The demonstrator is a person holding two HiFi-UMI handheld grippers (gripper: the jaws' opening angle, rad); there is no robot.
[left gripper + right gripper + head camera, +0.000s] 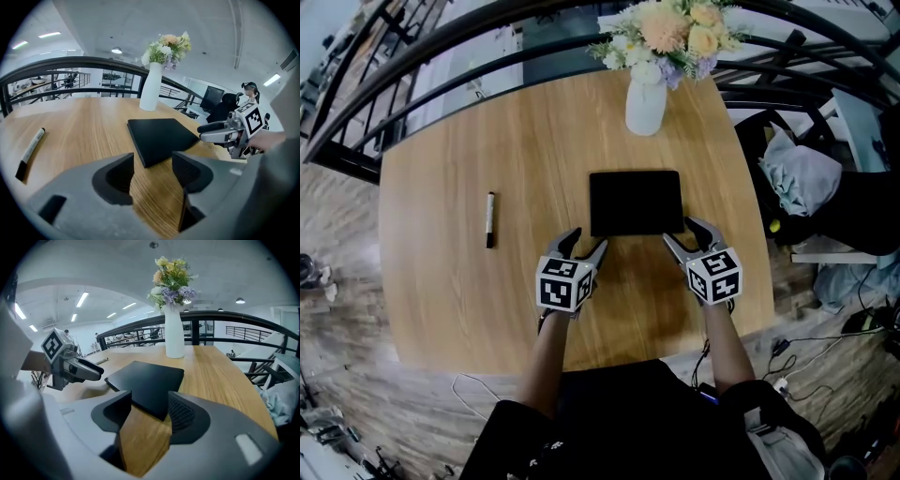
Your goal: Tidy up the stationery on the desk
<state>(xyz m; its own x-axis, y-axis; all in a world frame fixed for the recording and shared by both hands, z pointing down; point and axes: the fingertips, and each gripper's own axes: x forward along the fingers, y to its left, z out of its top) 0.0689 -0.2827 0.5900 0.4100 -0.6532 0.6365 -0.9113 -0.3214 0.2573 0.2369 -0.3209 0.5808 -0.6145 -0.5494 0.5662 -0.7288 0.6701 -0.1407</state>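
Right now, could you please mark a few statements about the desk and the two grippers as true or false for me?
1. The left gripper is shut on the marker. False: its jaws stand apart with nothing held, and the marker lies on the desk well off to its left.
2. The black notebook lies flat on the desk, between the grippers and the vase. True.
3. The right gripper is open, at the notebook's near right corner. True.
4. The vase has tipped over onto the notebook. False: it stands upright at the far edge, apart from the notebook, with flowers in it.
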